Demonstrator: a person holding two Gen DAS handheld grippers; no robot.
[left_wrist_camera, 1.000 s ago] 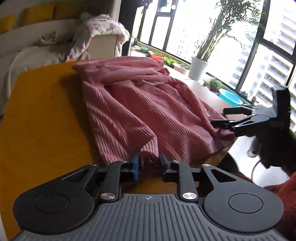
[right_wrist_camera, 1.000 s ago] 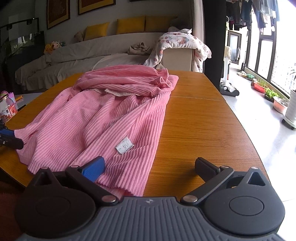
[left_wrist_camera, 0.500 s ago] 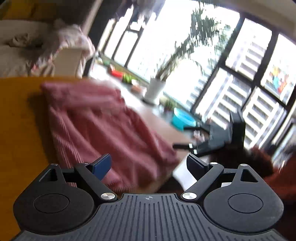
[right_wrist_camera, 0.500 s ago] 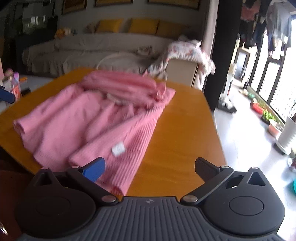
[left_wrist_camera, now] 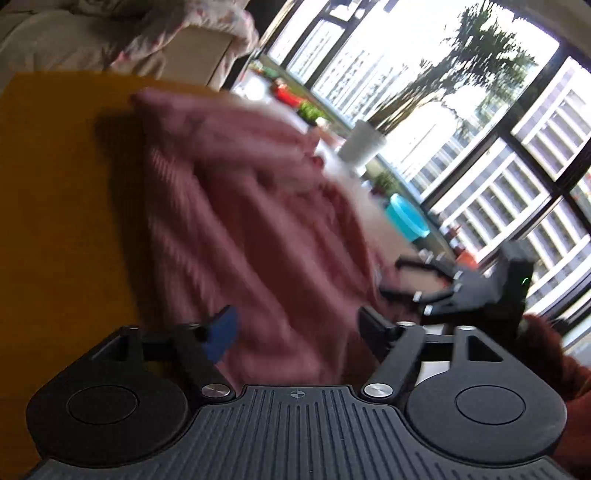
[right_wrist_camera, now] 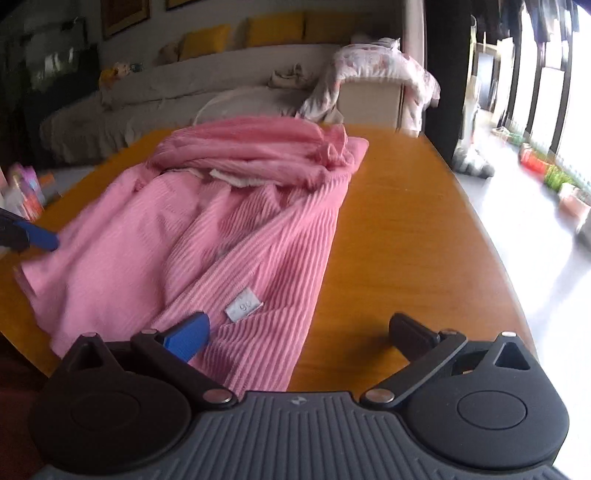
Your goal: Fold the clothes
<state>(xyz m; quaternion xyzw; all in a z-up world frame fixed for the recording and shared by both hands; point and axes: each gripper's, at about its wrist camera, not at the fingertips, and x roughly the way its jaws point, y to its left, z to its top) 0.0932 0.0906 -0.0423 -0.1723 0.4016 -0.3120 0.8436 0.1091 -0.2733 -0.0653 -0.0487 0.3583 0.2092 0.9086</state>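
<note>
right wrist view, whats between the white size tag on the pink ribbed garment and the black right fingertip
Pink ribbed garment from the white size tag to its edge, then bare orange wooden table up to the right gripper's black finger, in the right wrist view.

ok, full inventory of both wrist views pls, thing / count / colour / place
garment: 1, pink ribbed knit, spread on the table, white size tag near its front hem
table: 1, orange wood, under the garment
sofa: 1, pale cover, behind the table
cushions: at least 3, yellow, along the sofa back
floral blanket: 1, white and pink, draped over the sofa end
plant pot: 1, white, by the window
basin: 1, turquoise, on the floor near the window
left gripper: 1, black, jaws just opened, nothing between them
right gripper: 1, black, open, over the hem
</note>
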